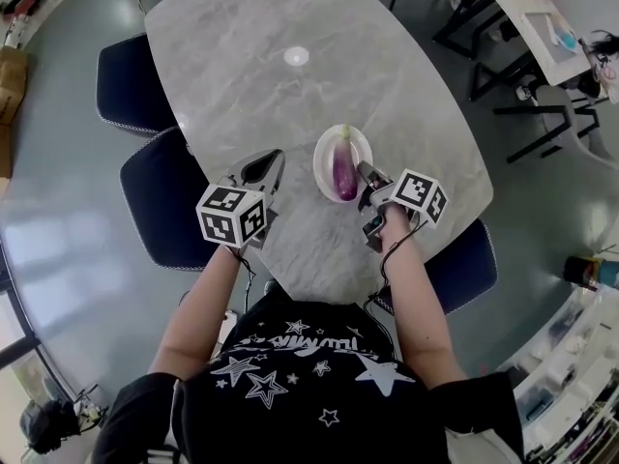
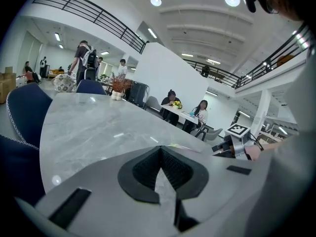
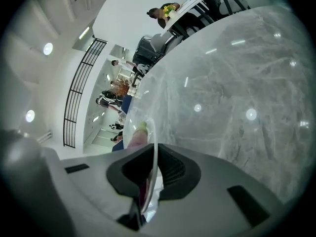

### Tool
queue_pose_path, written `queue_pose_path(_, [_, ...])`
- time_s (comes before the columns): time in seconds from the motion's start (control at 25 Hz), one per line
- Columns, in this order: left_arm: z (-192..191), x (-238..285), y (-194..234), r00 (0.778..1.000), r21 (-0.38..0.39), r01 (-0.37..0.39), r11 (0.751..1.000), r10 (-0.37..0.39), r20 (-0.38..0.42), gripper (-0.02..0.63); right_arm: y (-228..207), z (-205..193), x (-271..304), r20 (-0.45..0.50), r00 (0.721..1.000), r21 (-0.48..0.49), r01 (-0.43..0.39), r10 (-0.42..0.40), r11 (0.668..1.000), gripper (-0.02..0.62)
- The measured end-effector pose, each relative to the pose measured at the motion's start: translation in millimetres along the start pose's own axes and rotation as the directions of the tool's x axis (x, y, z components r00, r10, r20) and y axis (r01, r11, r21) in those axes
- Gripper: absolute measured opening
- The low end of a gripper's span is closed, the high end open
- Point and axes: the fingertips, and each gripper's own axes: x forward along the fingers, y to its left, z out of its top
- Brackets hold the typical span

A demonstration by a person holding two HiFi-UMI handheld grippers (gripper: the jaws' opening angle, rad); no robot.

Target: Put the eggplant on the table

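Eggplant (image 1: 344,172) on plate (image 1: 323,160); right gripper (image 1: 365,172) seemingly pinching rim.

Non-task items noted. Plate (image 1: 323,158), white, on worktop (image 1: 242,56) nr its R front edge. Navy chairs x3 pushed up to worktop: rear L chair (image 1: 131,85), front L chair (image 1: 166,206), R chair (image 1: 466,259). Floor (image 1: 68,172) grey, glossy. Second desk (image 1: 537,22), white w/ black legs, top R, well apart. Cardboard box (image 1: 10,80) at L edge. Bkgd, left gripper view: seated persons (image 2: 170,100) x2 at far desk, standing person (image 2: 84,58) w/ backpack, balcony railing (image 2: 89,14), round ceiling lights (image 2: 156,1).
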Motion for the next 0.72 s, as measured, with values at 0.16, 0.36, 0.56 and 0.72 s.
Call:
queue_pose_path(0.16, [-7, 7, 1, 1.0, -0.009, -0.01, 1.0, 0.01, -0.016, 0.008, -8, 3, 8, 0.003, 1.0, 0.019, -0.004, 0.004, 1.0, 0.025])
queue_pose_path(0.36, [-11, 15, -3, 0.999, 0.0, -0.012, 1.0, 0.012, -0.031, 0.008, -15, 4, 18, -0.005, 1.0, 0.021, 0.014, -0.014, 1.0, 0.025])
queue_pose_path(0.56, [-16, 18, -6, 0.999, 0.018, -0.003, 1.0, 0.004, -0.049, 0.008, -22, 5, 26, -0.001, 0.999, 0.026, 0.037, -0.037, 0.999, 0.025])
queue_pose_path(0.72, [-20, 18, -7, 0.998, 0.033, 0.004, 0.999, -0.001, -0.068, 0.008, -23, 7, 31, 0.009, 0.999, 0.034, 0.043, -0.043, 0.999, 0.025])
